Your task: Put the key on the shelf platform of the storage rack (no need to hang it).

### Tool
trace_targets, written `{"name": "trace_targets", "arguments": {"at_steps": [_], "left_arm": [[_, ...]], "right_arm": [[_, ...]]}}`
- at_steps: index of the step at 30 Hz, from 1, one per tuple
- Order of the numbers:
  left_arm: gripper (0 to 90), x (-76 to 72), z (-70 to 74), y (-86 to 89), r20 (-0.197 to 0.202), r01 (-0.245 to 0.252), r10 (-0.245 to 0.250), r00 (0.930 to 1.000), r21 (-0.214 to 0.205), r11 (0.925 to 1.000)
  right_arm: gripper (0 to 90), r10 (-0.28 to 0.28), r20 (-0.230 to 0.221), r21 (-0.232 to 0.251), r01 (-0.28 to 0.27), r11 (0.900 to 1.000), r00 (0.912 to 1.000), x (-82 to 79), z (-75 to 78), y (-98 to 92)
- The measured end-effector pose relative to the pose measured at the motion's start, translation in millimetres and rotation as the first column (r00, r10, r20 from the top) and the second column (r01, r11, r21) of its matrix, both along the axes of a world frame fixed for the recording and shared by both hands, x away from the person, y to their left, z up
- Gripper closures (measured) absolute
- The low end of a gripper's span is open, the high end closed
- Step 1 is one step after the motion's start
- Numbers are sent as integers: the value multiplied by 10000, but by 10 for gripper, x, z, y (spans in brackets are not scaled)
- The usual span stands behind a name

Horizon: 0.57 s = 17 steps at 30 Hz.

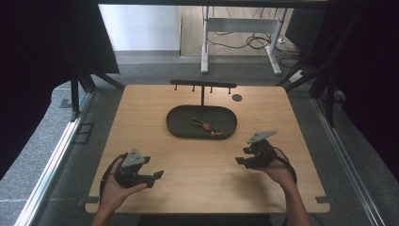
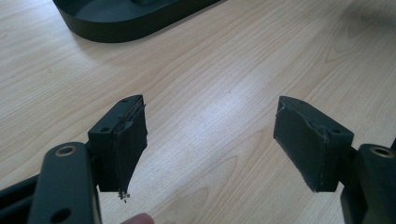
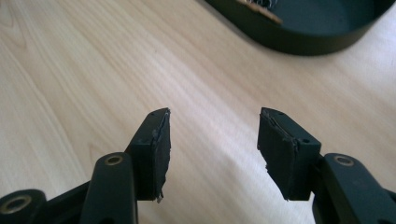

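High view: both grippers hover over the pale wood-grain table (image 1: 155,117), fingers parted and empty. Left gripper (image 1: 157,175) near the front edge; right gripper (image 1: 241,160) just short of the dark oval tray (image 1: 176,123), matte and low-rimmed, where a small corded keychain (image 1: 205,126) lies. Judged step: approach. Next, the right gripper must reach over the rim and pinch the slack cord.

Soft even daylight, dark edges, faint shadows, slight blur.
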<state>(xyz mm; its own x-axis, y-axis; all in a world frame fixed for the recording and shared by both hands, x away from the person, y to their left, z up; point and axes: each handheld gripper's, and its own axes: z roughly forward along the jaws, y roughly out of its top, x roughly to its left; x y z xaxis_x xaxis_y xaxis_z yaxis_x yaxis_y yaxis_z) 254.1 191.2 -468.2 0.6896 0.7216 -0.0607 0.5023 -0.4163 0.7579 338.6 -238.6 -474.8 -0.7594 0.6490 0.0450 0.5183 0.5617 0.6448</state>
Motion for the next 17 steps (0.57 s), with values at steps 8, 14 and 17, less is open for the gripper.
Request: {"name": "trace_targets", "arguments": {"at_steps": [8, 14, 17], "left_arm": [[260, -7, 5, -21, 26, 40, -41, 10000, 103, 9999], [260, 3, -6, -32, 7, 104, -104, 9999, 122, 9999], [260, 17, -16, -25, -14, 102, -102, 9999, 147, 9998]], "right_arm": [[456, -211, 35, 225, 210, 9995, 9998, -160, -157, -170], [446, -214, 97, 212, 212, 9996, 9997, -177, -204, -154], [435, -195, 88, 115, 194, 9997, 9998, -179, -228, -147]]}}
